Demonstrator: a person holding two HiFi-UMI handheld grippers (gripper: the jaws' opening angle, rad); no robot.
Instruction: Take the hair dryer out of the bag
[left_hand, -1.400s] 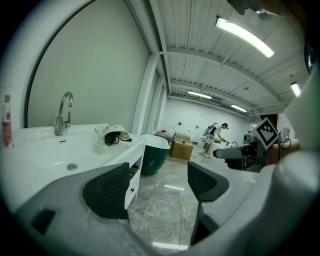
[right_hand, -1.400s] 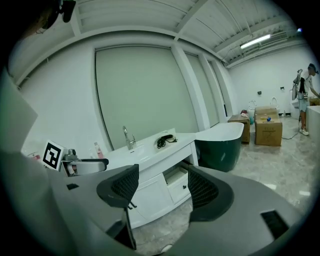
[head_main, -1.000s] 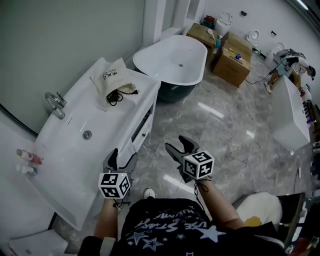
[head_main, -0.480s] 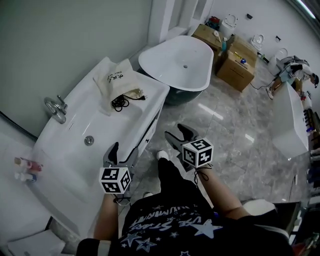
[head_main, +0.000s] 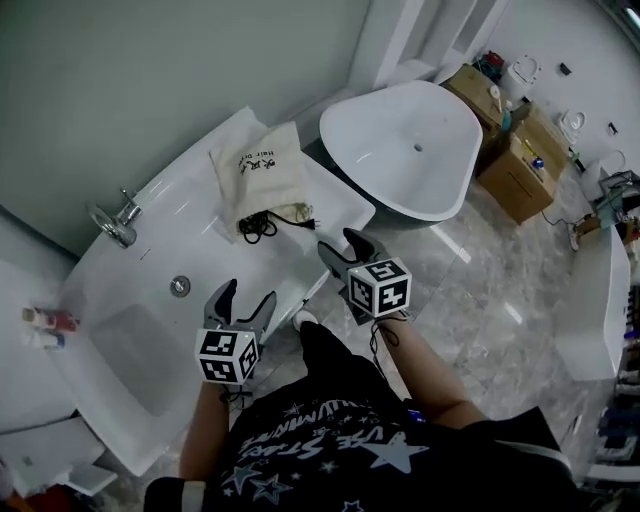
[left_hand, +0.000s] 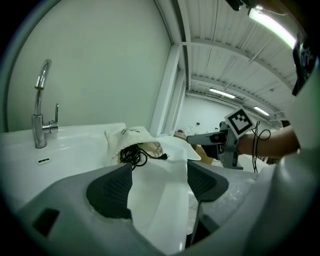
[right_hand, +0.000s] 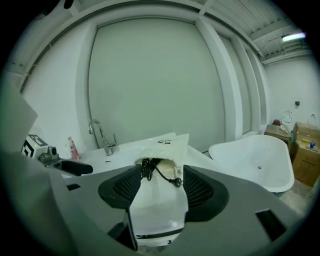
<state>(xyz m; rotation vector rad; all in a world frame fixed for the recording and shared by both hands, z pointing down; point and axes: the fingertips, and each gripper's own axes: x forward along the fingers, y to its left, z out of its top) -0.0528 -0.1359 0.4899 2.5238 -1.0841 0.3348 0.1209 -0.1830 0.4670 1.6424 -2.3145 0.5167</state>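
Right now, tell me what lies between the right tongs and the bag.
Bare countertop, then the cord spilling from the bag: right gripper view.

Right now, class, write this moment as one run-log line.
stage: pre-grasp | bag: untouched on counter, cord spilling out | left claw: open, empty | right claw: closing, empty

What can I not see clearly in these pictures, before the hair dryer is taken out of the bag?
- The hair dryer: its body is covered by the bag in all three views. Only the black cord spills from the mouth.
- The print on the bag: too small to read in every view.
- The bottles: tiny at the left edge of the head view, so their labels are unreadable.
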